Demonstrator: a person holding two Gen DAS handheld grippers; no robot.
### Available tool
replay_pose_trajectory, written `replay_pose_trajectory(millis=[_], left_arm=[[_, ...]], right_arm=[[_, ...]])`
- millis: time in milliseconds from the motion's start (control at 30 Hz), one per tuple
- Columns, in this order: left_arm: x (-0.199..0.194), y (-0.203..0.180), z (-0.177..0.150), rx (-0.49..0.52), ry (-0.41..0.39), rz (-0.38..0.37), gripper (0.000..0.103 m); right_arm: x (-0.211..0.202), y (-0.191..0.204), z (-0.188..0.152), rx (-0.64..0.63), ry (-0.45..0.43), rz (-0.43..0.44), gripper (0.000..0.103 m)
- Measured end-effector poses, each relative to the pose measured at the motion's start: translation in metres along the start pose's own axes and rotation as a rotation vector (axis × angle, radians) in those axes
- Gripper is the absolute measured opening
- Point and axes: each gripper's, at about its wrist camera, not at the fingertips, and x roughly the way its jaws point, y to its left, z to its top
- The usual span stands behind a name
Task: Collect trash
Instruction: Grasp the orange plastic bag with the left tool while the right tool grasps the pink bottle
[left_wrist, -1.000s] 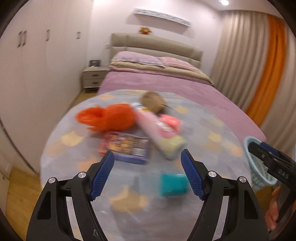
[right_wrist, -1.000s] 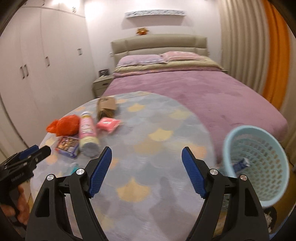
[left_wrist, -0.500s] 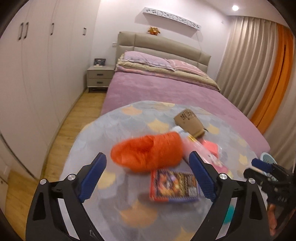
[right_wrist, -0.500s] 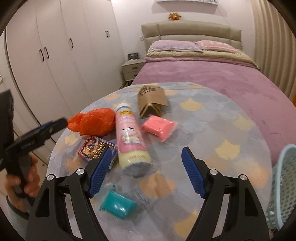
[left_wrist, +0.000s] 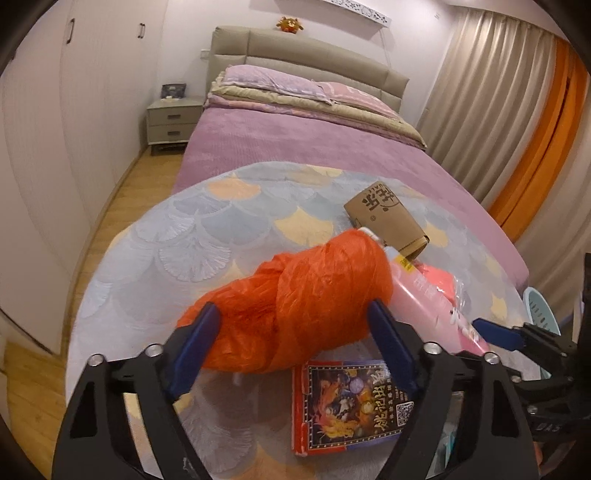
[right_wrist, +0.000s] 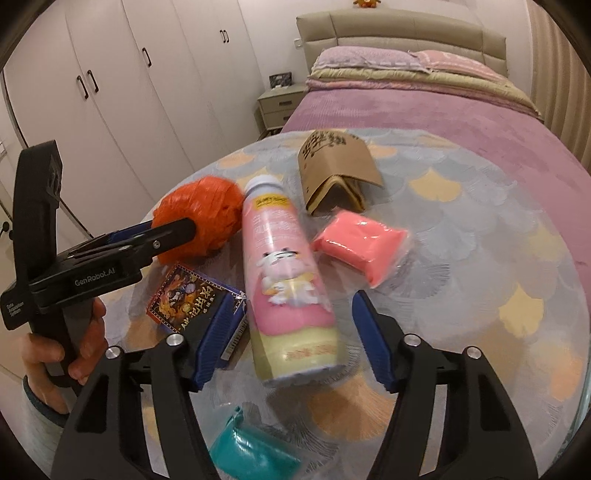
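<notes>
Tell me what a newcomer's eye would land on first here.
The orange bag grabs attention first, bunched between the open left gripper's blue fingers at the table's left side. Next comes the pink bottle lying on its side mid-table, framed by the open right gripper, with a brown paper bag beyond it.

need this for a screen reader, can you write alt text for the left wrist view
The open left gripper straddles a crumpled orange plastic bag on a round table, fingers either side, not yet closed. Beside the bag lie a pink bottle, a card box and a brown paper carton; a purple bed stands behind.
</notes>
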Motion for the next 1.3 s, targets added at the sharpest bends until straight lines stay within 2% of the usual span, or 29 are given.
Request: replay_pose_trajectory(millis=[133,233,433,567,700,733,833,867,900,967,1033,1200,1300], left_arm=[[0.003,-0.004,0.002,0.007,0.013,-0.01,0.071],[0.003,-0.006,0.003,0.013,0.012,-0.012,0.061],[0.003,-0.01,0.004,0.018,0.01,-0.016,0.037],[0.0,-0.012,0.003,0.017,0.007,-0.035,0.013],[-0.007,-0.013,0.004,0.016,-0.001,-0.056,0.013],[-0.01,-0.013,0.004,0.017,-0.002,-0.066,0.013],[-0.021,-0.016,0.005,0.03,-0.024,-0.071,0.025],[-0.025,-0.017,0.006,0.042,-0.036,-0.069,0.035],[-0.028,-0.018,0.008,0.051,-0.047,-0.067,0.055],[-0.032,-0.02,0.012,0.07,-0.069,-0.054,0.078],[-0.027,-0.025,0.015,0.106,-0.056,-0.051,0.079],[0.013,-0.04,0.019,0.192,0.041,-0.039,0.079],[0.021,-0.047,0.014,0.227,0.052,-0.026,0.08]], right_arm=[[0.01,0.001,0.002,0.003,0.017,0.01,0.056],[0.015,0.0,0.004,0.004,0.023,0.007,0.047],[0.018,0.0,0.005,-0.006,0.021,-0.006,0.047],[0.017,0.001,0.005,-0.002,0.017,-0.014,0.047],[0.01,0.002,0.002,0.013,0.008,0.0,0.047],[0.008,0.001,0.001,0.015,0.005,0.002,0.047],[0.0,-0.001,-0.002,0.015,0.012,0.004,0.047],[-0.004,-0.003,-0.005,0.01,0.014,0.002,0.047],[-0.006,-0.004,-0.006,0.007,0.015,-0.001,0.047],[-0.01,-0.007,-0.011,-0.004,0.018,-0.009,0.047],[-0.013,-0.01,-0.015,-0.011,0.022,-0.012,0.047],[-0.014,-0.019,-0.017,-0.024,0.036,-0.002,0.047],[-0.01,-0.018,-0.015,-0.033,0.055,-0.007,0.048]])
